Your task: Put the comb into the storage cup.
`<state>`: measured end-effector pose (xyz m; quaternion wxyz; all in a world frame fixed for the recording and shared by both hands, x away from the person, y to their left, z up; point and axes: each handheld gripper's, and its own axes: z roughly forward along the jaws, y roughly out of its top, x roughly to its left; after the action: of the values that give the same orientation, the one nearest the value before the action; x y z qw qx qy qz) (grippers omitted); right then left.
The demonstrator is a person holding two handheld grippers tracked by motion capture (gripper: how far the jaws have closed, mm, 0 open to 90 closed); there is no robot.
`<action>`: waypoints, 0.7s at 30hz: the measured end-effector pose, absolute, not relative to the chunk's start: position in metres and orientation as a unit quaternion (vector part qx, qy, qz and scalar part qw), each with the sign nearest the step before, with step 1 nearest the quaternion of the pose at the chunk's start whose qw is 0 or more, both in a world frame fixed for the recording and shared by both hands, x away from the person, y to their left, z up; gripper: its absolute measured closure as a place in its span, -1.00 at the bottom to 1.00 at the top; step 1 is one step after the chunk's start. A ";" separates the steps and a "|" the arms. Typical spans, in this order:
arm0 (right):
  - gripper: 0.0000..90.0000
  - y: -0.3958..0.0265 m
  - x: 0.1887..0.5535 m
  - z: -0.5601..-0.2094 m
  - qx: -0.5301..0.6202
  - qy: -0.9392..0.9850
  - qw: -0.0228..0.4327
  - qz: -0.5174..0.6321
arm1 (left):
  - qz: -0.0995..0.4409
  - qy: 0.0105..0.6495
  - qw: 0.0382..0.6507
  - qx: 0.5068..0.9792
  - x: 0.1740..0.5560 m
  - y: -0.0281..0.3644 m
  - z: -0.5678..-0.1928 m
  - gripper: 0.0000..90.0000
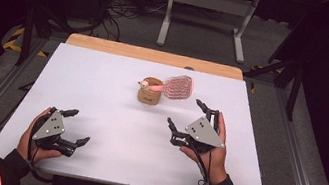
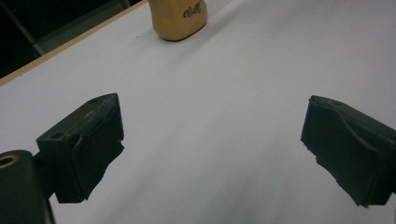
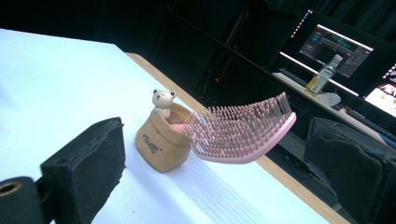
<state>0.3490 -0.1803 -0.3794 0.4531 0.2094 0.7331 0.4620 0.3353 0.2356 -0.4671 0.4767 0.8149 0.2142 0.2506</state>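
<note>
A tan holder (image 1: 149, 94) with a small bear figure (image 3: 163, 101) on its rim stands on the white table, a little beyond the middle. A pink hairbrush (image 1: 176, 86) sticks out of it, handle inside, its bristled head (image 3: 240, 133) leaning to the right. My right gripper (image 1: 190, 117) is open near the table's right side, just short of the brush head, jaws wide apart and nothing between them. My left gripper (image 1: 76, 128) is open at the front left, well away from the holder (image 2: 179, 18), with bare table between its jaws.
The white table top (image 1: 113, 114) has a wooden strip (image 1: 154, 55) along its far edge. Beyond it stand a white frame (image 1: 209, 9) and cables on the floor. Monitors (image 3: 343, 44) and a bottle (image 3: 322, 74) sit on a desk far off.
</note>
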 end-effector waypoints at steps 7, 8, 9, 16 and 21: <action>-0.87 -0.182 0.345 -0.388 0.205 0.739 0.449 0.459 | 0.250 0.214 0.476 0.815 0.335 0.235 -0.467 -0.85; -0.87 -0.182 0.345 -0.389 0.205 0.740 0.448 0.457 | 0.250 0.214 0.476 0.816 0.335 0.235 -0.467 -0.85; -0.87 -0.183 0.344 -0.390 0.204 0.740 0.449 0.457 | 0.251 0.213 0.475 0.816 0.335 0.235 -0.468 -0.85; -0.87 -0.185 0.342 -0.398 0.200 0.744 0.448 0.455 | 0.251 0.214 0.475 0.816 0.335 0.235 -0.468 -0.85; -0.87 -0.188 0.340 -0.403 0.199 0.745 0.446 0.454 | 0.249 0.213 0.477 0.816 0.335 0.235 -0.468 -0.85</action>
<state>0.3402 -0.1876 -0.4027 0.4462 0.1985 0.7453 0.4539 0.3348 0.2345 -0.4681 0.4766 0.8158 0.2128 0.2492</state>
